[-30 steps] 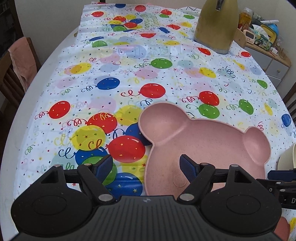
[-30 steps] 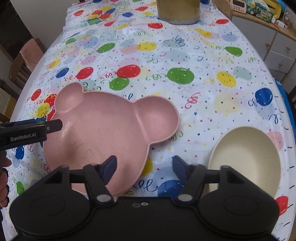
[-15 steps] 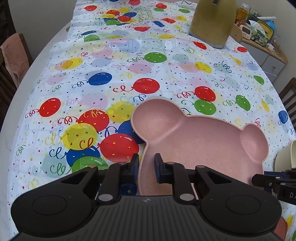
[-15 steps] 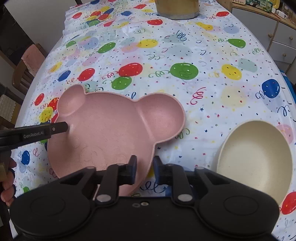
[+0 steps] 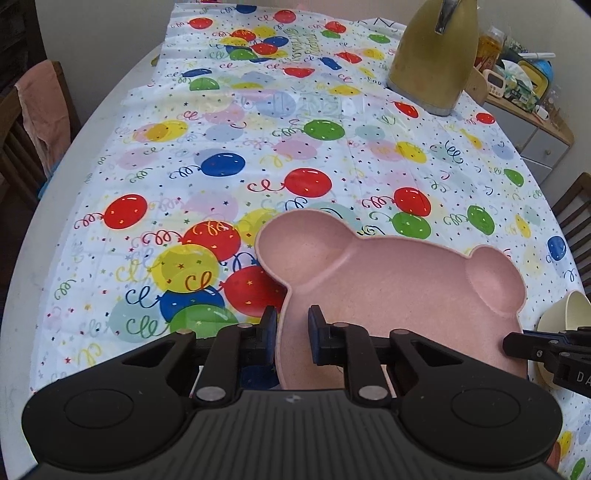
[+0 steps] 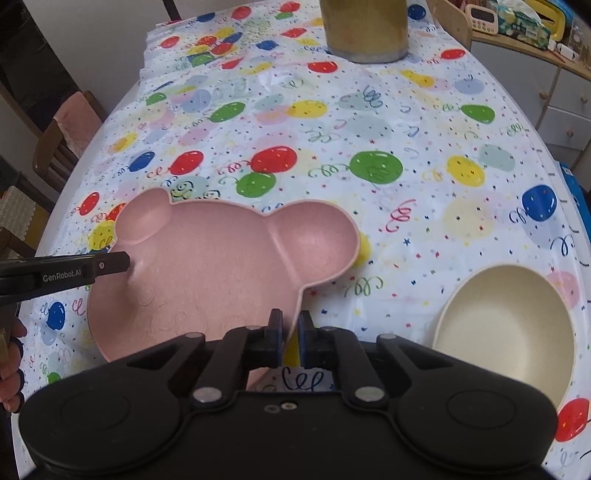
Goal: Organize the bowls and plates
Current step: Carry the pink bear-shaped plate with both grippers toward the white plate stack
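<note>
A: Where's the pink bear plate [image 5: 399, 295]?
B: On the desk [image 5: 258, 155], left of the cream bowl [image 6: 506, 328], ears pointing toward the kettle [image 5: 432, 62], long axis crosswise.
A: Jaws?
B: Left gripper [image 5: 292, 334] clamped on its rim; right gripper [image 6: 290, 338] closing on the opposite rim.

Pink plate [image 5: 399, 295]: near edge hidden behind left gripper [image 5: 291, 334] body. Cream bowl [image 5: 567, 314] cut off at 3 o'clock in left view, part-covered by right gripper [image 6: 290, 338]. Kettle [image 6: 364, 29] top cropped at 12. Sideboard clutter [image 5: 517, 79] too small to identify.
</note>
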Demonstrator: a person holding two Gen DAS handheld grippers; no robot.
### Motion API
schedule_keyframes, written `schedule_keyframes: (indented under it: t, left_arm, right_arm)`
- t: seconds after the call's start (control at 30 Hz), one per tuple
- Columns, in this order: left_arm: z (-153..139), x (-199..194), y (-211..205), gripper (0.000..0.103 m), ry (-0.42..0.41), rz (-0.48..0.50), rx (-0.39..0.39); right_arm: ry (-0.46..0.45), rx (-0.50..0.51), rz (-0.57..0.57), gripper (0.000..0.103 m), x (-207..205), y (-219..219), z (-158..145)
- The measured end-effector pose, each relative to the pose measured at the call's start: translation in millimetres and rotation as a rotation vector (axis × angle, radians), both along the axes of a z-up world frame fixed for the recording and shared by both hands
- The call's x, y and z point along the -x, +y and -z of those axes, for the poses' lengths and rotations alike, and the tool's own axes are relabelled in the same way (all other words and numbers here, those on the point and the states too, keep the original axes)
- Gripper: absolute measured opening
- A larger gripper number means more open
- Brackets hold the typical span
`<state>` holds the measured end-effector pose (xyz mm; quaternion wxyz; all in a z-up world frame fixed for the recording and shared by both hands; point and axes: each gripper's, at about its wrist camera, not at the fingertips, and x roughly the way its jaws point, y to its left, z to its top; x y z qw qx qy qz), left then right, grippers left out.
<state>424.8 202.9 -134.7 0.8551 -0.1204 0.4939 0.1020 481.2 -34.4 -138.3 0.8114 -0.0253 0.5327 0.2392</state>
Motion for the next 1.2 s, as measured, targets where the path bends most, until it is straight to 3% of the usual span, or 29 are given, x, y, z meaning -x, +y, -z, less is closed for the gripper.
schedule_keyframes:
  t: [0.57, 1.2]
  left_arm:
    - [-65, 81, 0, 0.017, -0.052, -0.002, 0.015]
    - [-115, 241, -1, 0.017, -0.089, -0.007, 0.002]
  right_arm:
    - [-0.066, -0.047, -0.100, 0.007, 48, 2, -57]
    - [-0.110, -0.069, -0.186, 0.008, 180, -4, -110]
